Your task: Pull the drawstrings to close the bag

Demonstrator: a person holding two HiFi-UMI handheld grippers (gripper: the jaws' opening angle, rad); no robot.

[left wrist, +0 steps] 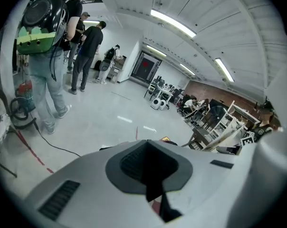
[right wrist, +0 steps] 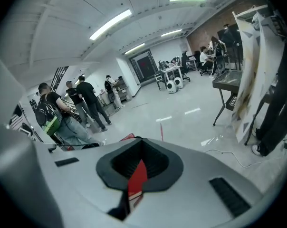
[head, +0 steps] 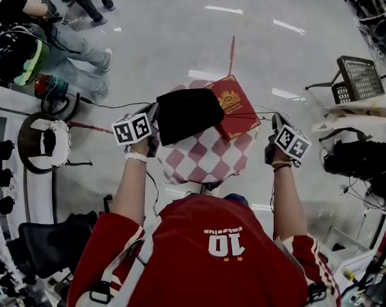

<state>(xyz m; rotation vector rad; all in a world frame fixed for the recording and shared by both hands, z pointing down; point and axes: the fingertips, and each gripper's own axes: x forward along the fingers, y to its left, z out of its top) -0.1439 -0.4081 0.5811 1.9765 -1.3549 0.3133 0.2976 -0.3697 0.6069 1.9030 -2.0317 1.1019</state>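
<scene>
Between both sets of fingertips, the soft black fabric bag (head: 188, 114) is lying on a red-and-white checked tabletop (head: 202, 155). The left gripper (head: 153, 121) and right gripper (head: 276, 120), jaws together, are pinching its thin black drawstrings (head: 260, 114). These are probably light, limp and slippery, so gripping near the cord ends seems best.

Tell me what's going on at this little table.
A person holds the left gripper and right gripper on either side of a black bag on a checkered table, beside a red box. Both are shut. A thin drawstring runs from the bag to the right gripper; the left seems to pinch another at the bag's edge.
</scene>
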